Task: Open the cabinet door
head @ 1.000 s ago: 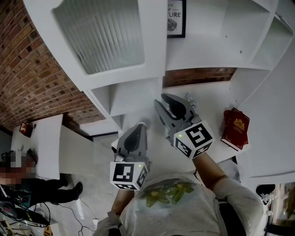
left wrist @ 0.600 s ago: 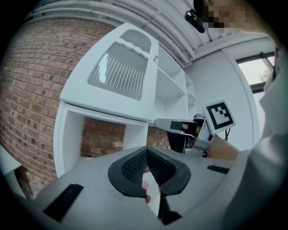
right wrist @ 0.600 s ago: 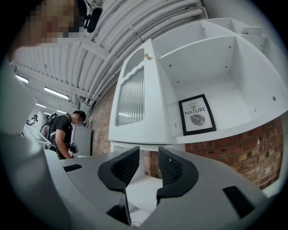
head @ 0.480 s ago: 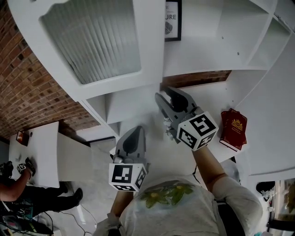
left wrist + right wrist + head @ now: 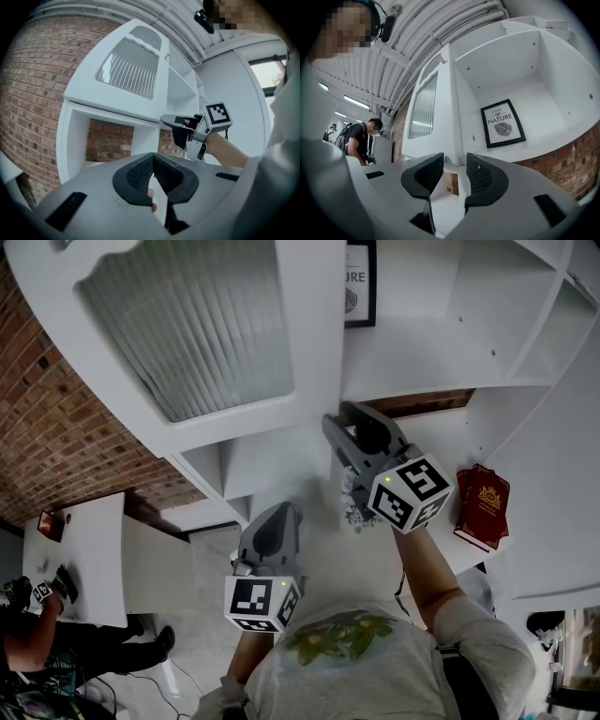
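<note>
Head view: the cabinet door (image 5: pixel 197 324), white with a ribbed glass pane, stands swung out from the white cabinet (image 5: pixel 441 343) at the upper left. The right gripper (image 5: pixel 349 427) sits just below the door's free edge. The left gripper (image 5: pixel 279 517) is lower and apart from the door. A red book (image 5: pixel 483 505) lies on the shelf to the right of the right gripper, and a framed print (image 5: pixel 359 282) leans inside the opened compartment.

Left gripper view: its jaws meet at the tips with nothing clamped. Beyond them are the open door, the brick wall (image 5: pixel 37 93) and the right gripper out in front of the cabinet.

Right gripper view: the jaws stand wide apart, having just been opening, and the pads press on nothing. The door's edge rises straight ahead in line with the gap. A person (image 5: pixel 358 136) stands far off at the left
</note>
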Demonstrator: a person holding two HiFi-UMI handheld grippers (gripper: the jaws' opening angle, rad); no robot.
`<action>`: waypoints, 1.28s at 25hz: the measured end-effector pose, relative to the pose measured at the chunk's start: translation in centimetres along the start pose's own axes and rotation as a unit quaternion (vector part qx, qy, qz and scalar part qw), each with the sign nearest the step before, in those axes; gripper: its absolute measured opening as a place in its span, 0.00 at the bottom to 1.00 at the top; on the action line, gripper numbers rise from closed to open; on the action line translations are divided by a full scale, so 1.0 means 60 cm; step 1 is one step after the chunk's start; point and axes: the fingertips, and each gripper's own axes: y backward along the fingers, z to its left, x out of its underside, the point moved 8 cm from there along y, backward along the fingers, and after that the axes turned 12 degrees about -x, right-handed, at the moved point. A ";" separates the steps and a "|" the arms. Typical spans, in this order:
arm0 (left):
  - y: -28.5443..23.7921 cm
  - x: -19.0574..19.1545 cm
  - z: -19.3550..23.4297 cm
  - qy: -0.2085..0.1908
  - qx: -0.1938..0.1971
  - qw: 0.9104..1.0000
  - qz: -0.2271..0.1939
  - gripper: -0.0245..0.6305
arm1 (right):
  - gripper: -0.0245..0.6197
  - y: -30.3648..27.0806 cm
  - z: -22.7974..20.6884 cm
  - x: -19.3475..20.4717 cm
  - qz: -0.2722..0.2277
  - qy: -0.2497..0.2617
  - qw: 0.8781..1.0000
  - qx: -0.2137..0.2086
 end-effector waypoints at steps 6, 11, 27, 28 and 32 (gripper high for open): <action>-0.009 0.003 0.009 -0.001 -0.002 1.000 0.006 0.05 | 0.24 -0.006 -0.005 0.004 -0.010 -0.015 1.000 -0.004; -0.014 0.004 0.009 0.001 -0.001 1.000 0.008 0.05 | 0.24 -0.007 -0.008 0.004 -0.012 -0.016 1.000 -0.014; -0.012 0.005 0.013 0.004 -0.008 1.000 0.015 0.05 | 0.24 -0.002 -0.003 0.006 -0.019 -0.016 0.999 -0.026; -0.011 0.005 0.012 0.005 -0.008 1.000 0.017 0.05 | 0.24 -0.001 0.000 0.005 -0.018 -0.012 0.999 -0.024; -0.012 0.004 0.011 0.001 -0.009 1.000 0.006 0.05 | 0.24 0.005 0.009 0.005 -0.019 -0.006 1.000 -0.018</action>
